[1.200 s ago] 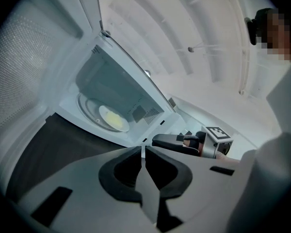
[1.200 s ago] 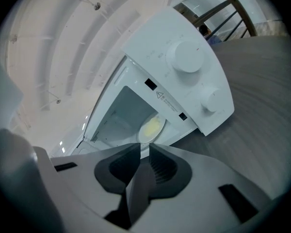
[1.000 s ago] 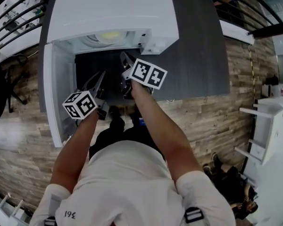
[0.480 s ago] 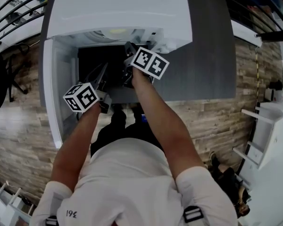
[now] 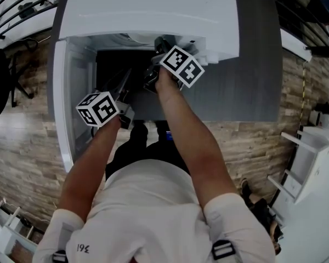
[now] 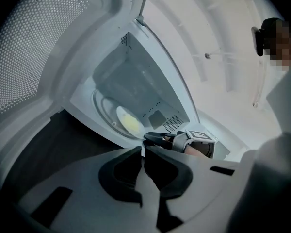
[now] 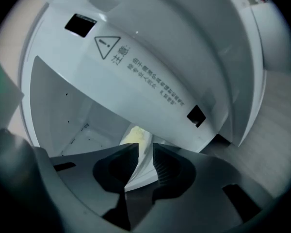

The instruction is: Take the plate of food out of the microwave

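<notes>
The white microwave (image 5: pixel 148 10) stands with its door (image 5: pixel 66 92) swung open to the left. Inside, a white plate (image 6: pixel 117 111) carries yellow food (image 6: pixel 130 124) on the turntable. My right gripper (image 5: pixel 158 47) reaches into the cavity mouth. In the right gripper view its jaws (image 7: pixel 145 152) have just been opening, and the plate's near rim (image 7: pixel 138 171) lies in the gap between the pads with the food (image 7: pixel 136 136) just beyond. My left gripper (image 5: pixel 127 76) hangs shut and empty in front of the opening, lower left of the right one (image 6: pixel 157 139).
The microwave sits on a dark grey counter (image 5: pixel 247 81) with wood-look flooring below it. The open door flanks my left arm. White shelving (image 5: pixel 312 141) stands at the far right. The cavity's front frame with a warning label (image 7: pixel 136 67) hangs close above my right gripper.
Both grippers have moved forward toward the microwave, the right one further, up to the cavity mouth. The plate, seen earlier from the head view, is now hidden under the microwave's top.
</notes>
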The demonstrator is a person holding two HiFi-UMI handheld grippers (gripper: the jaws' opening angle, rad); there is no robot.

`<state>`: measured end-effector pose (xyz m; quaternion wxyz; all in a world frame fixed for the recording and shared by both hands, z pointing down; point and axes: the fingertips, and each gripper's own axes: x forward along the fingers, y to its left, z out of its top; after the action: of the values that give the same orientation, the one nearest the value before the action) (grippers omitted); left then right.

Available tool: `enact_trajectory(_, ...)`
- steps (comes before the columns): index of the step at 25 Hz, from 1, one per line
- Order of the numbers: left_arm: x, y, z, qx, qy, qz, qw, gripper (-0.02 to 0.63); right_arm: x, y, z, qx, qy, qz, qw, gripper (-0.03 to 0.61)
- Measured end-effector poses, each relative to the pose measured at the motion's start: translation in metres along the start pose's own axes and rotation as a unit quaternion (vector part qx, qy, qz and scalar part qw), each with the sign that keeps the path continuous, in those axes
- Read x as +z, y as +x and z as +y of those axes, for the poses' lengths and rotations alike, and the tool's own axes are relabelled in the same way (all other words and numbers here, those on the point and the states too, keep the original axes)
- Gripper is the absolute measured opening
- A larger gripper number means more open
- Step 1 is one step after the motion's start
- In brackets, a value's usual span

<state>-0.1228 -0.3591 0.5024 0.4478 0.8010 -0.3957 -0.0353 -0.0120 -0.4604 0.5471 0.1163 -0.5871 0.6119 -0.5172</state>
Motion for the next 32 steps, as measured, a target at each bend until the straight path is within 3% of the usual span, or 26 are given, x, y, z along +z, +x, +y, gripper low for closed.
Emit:
enact_trajectory(8,0.007,0.007,0.004,0.004,-0.003,-0.001,1.0000,0.008,0.000,0.015,-0.001,-0.013,0.014,0.005,1.000,0.065)
enact_trajectory(19,0.001,0.017,0.016,0.004,-0.025,0.023,0.9994,0.008,-0.004,-0.003,0.000,0.033,0.052,0.016,0.998,0.029)
enact_trajectory(25,0.007,0.026,0.036,0.005,-0.090,0.020,0.9957,0.011,-0.012,-0.014,0.004,0.062,0.063,0.038,0.995,0.025)
enact_trajectory(27,0.008,0.030,0.044,0.010,-0.115,0.016,0.9932,0.102,-0.012,-0.017,0.005,0.068,0.064,0.041,0.995,0.021)
enact_trajectory(32,0.013,0.044,0.047,-0.011,-0.172,0.007,0.9849,0.129,-0.010,-0.024,0.000,0.073,0.074,0.046,0.994,0.021)
